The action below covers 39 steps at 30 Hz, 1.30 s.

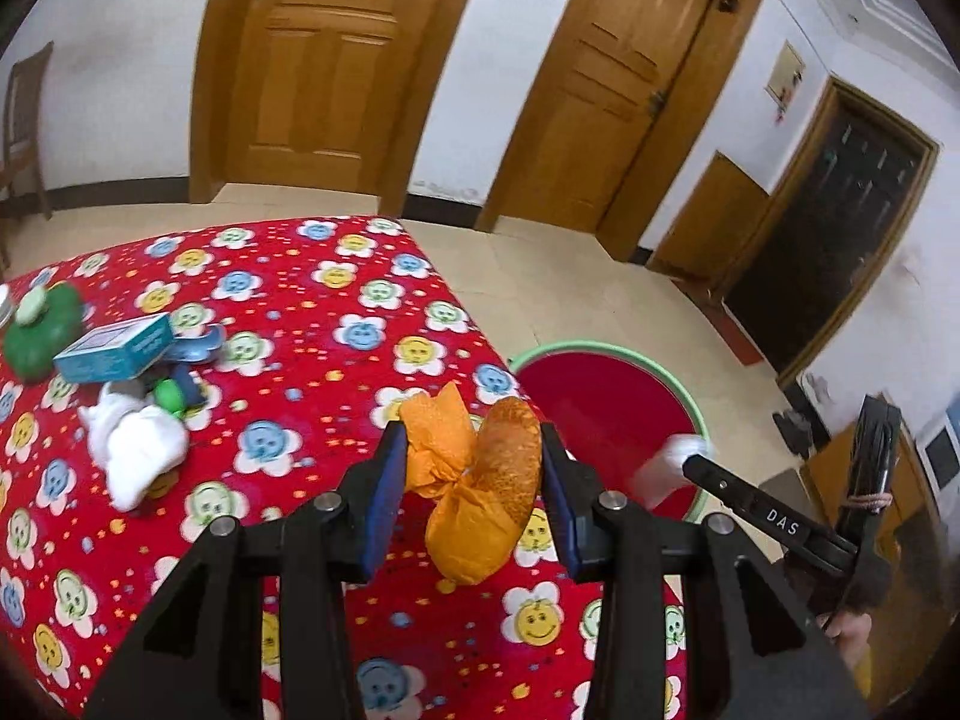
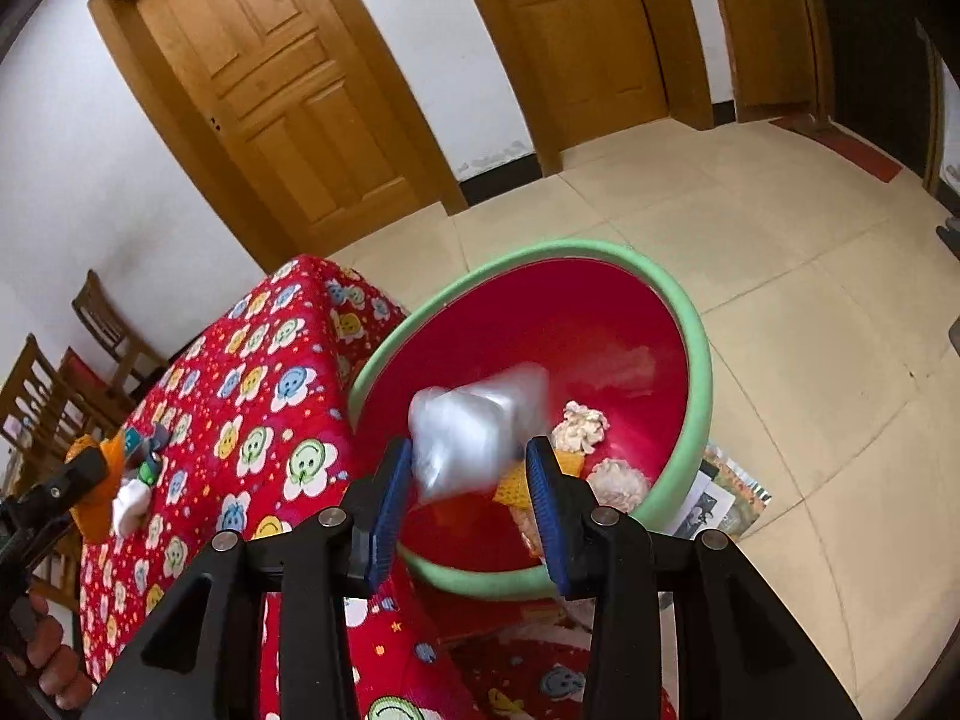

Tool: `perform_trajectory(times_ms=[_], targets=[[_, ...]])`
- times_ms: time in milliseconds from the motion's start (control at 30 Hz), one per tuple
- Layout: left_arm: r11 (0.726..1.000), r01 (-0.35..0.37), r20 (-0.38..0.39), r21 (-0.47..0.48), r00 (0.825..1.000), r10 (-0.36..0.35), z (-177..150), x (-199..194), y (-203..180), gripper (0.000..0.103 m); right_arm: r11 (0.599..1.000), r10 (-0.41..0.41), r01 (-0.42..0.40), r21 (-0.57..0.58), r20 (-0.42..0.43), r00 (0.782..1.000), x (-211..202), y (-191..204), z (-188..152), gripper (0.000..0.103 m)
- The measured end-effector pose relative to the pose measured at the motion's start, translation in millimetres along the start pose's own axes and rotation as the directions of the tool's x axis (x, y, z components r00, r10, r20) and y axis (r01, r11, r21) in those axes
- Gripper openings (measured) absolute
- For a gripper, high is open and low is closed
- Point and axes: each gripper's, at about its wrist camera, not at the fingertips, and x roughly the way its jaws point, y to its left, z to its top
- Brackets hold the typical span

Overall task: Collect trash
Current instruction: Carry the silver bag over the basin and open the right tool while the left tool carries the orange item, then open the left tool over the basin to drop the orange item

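Blue-padded fingers of the left gripper (image 1: 474, 480) are clamped on an orange bundle of trash (image 1: 474, 498), a crumpled orange wrapper tied around a brown, bread-like lump, held above the near corner of the desk (image 1: 288, 312). Fingers of the right gripper (image 2: 471, 492) stand apart, with a blurred silvery-white plastic bag (image 2: 474, 432) between them; the blur makes it impossible to tell whether the pads touch it. That bag sits over the open mouth of a red basin with a green rim (image 2: 699, 360), which stands on the tiled floor just beside the desk corner. Inside the basin lie two crumpled white paper balls (image 2: 579, 426) and a yellow-orange scrap (image 2: 513, 486). On the red smiley-flower cloth covering the desk, well apart from the left gripper, rest a crumpled white tissue (image 1: 135, 450), a teal carton (image 1: 114, 348), a green ball-shaped item (image 1: 42, 330) and a few small blue and green pieces (image 1: 180, 384). Behind stand two wooden doors (image 1: 318, 54) in a white wall, and wooden chairs (image 2: 54, 396) sit beyond the far side of the desk.
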Motion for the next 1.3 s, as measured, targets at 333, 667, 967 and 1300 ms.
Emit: perform_trajectory(times_ms=[333,667,967,1300], targets=[[0.996,0.021,-0.048,0.092,0.999,-0.016,5.9,26.1,-37.4,0.043,0.998,0.008,-0.011,0.068,0.04,0.999,-11.7,-16.8,3.6,0.056],[0.978,0.065,-0.114,0.197,0.993,-0.043,10.9,71.5,-85.4,0.043,0.995,-0.012,0.006,0.098,0.053,0.999,-20.0,-37.1,3.5,0.06],[0.965,0.044,-0.129,0.259,0.992,-0.011,10.7,90.4,-111.4,0.055,0.991,-0.03,0.02,0.133,0.07,0.997,-27.4,-53.4,3.8,0.061],[0.959,0.027,-0.068,0.281,0.998,-0.008,13.9,82.9,-122.4,0.07,0.99,-0.031,0.02,0.142,0.076,0.997,-30.6,-55.7,3.7,0.064]])
